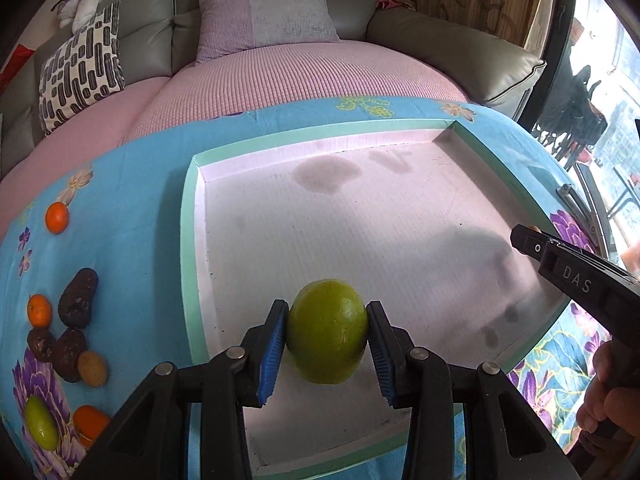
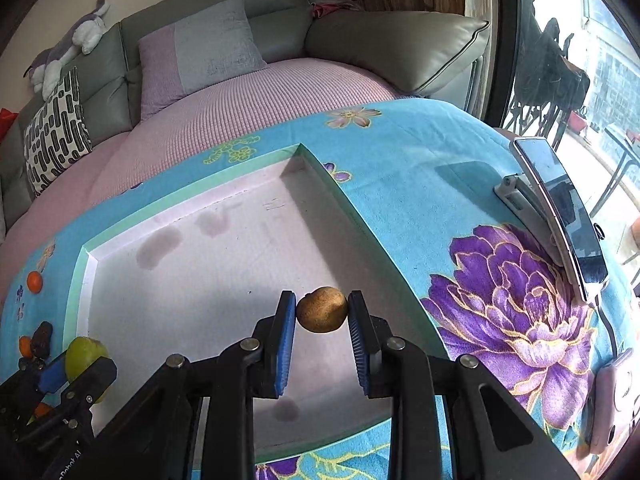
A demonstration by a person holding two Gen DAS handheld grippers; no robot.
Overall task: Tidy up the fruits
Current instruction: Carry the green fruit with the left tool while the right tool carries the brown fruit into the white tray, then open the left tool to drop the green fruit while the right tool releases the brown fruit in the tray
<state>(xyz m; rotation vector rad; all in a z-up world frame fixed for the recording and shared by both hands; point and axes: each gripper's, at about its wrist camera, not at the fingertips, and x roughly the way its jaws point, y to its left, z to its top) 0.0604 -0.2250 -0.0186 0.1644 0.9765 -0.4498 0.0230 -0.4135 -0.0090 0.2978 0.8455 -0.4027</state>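
Only the left wrist view shows the loose fruit on the blue floral cloth point(image 1: 132, 208) left of the tray point(image 1: 188, 232): 3 oranges point(image 1: 57, 218), 3 dark wrinkled fruits point(image 1: 78, 298), 1 brown fruit point(image 1: 92, 368) and 1 green one point(image 1: 41, 428). Only the right wrist view shows the phone on its stand point(image 2: 568, 216). The left gripper point(image 1: 327, 334) is clamped on a green fruit point(image 1: 327, 332), pinched between both blue pads above the tray's white floor. The right gripper point(image 2: 322, 312), nearly closed, grips a small brown fruit point(image 2: 322, 309) at its fingertips, also over the tray.
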